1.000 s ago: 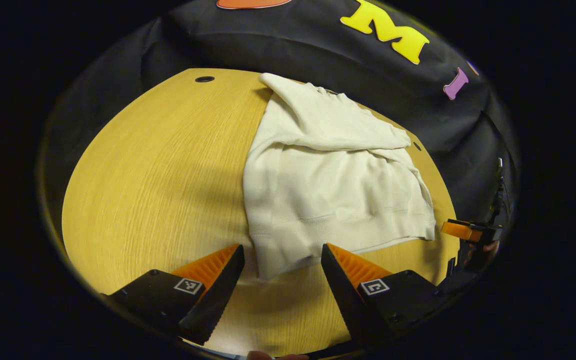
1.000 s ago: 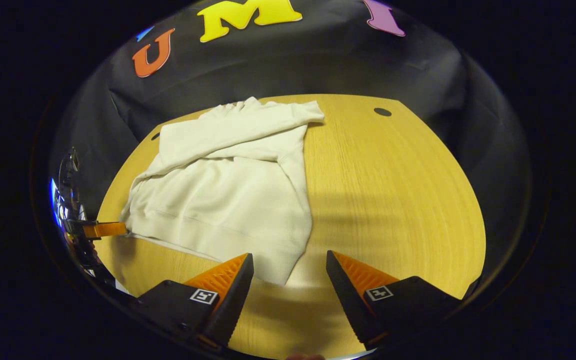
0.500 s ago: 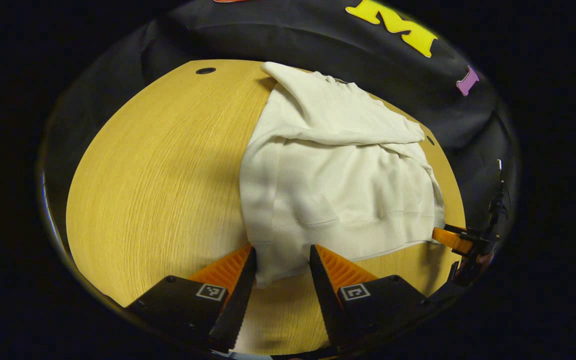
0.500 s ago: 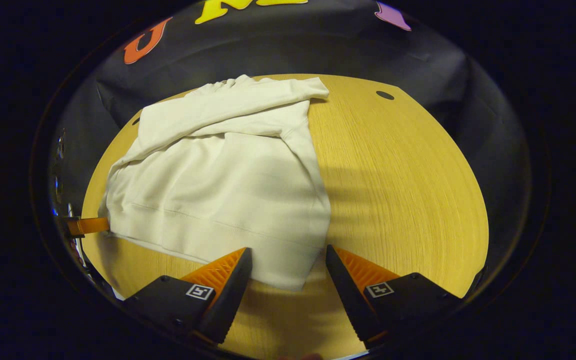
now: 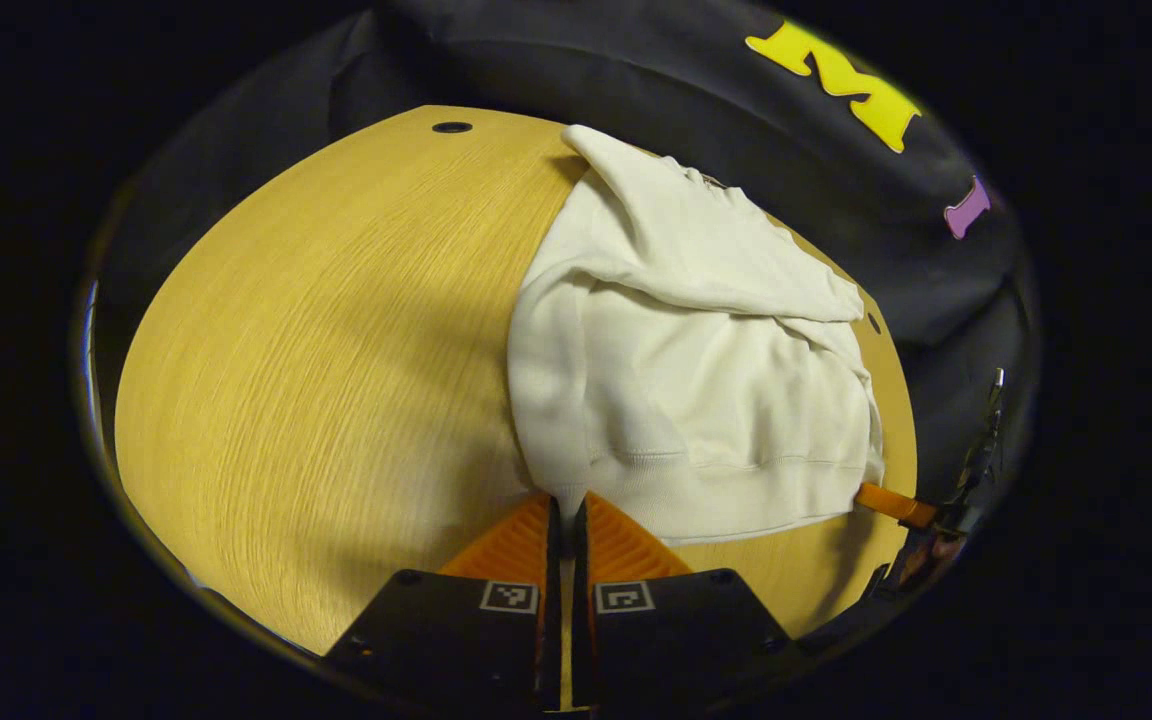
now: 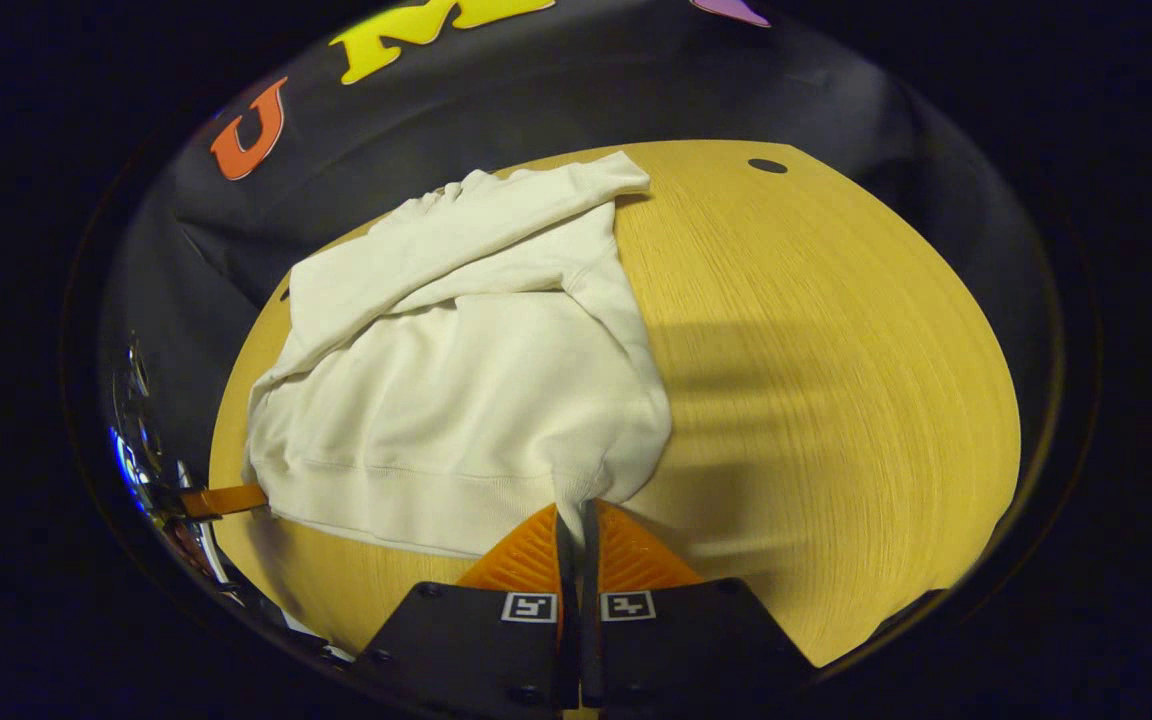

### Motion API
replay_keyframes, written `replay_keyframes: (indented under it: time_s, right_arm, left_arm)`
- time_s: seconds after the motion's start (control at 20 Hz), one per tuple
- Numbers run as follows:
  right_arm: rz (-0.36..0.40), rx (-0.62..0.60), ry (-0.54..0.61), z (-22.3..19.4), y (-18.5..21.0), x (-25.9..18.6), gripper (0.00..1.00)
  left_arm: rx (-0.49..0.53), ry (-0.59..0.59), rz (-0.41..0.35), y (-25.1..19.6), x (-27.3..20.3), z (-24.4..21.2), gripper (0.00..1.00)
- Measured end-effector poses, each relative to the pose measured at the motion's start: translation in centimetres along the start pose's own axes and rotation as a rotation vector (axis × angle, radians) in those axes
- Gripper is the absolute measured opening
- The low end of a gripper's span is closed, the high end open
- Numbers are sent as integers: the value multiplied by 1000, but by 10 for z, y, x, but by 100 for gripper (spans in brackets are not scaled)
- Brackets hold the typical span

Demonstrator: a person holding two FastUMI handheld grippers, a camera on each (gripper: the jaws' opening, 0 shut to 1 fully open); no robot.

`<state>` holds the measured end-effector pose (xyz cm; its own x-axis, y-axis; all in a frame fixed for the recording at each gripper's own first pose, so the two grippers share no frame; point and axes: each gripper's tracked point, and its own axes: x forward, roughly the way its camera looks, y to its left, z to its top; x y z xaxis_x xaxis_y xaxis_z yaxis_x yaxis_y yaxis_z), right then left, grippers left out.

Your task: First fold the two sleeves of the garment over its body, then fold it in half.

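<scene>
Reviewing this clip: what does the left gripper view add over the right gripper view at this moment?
Left gripper view: the left gripper up close, jaws shut on one hem corner of the garment. Right gripper view: the right gripper up close, jaws shut on the other hem corner. Both: the sleeves folded across the body, on the wooden table.

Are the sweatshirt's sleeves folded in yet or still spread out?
Folded in: both sleeves lie across the sweatshirt body near the collar, none trailing on the table.

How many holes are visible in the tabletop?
2. One sits at the far edge, right of the garment; another peeks out at its left. More may lie under it.
</scene>
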<state>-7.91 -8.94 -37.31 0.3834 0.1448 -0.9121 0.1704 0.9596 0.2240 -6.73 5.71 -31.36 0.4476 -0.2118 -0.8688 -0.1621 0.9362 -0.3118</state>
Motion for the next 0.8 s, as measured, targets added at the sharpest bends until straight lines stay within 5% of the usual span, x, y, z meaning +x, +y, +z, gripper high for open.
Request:
replay_keyframes:
  time_s: [0.4, 0.65, 0.8]
  right_arm:
    - [105, 111, -84, 29, 13, -35, 1]
    - [187, 100, -169, 72, 31, -66, 1]
    - [212, 105, -221, 107, 38, -83, 1]
  left_arm:
    - [31, -105, -88, -22, -28, 33, 5]
    - [109, -196, -137, -47, -52, 69, 5]
    - [74, -242, -171, -61, -64, 98, 5]
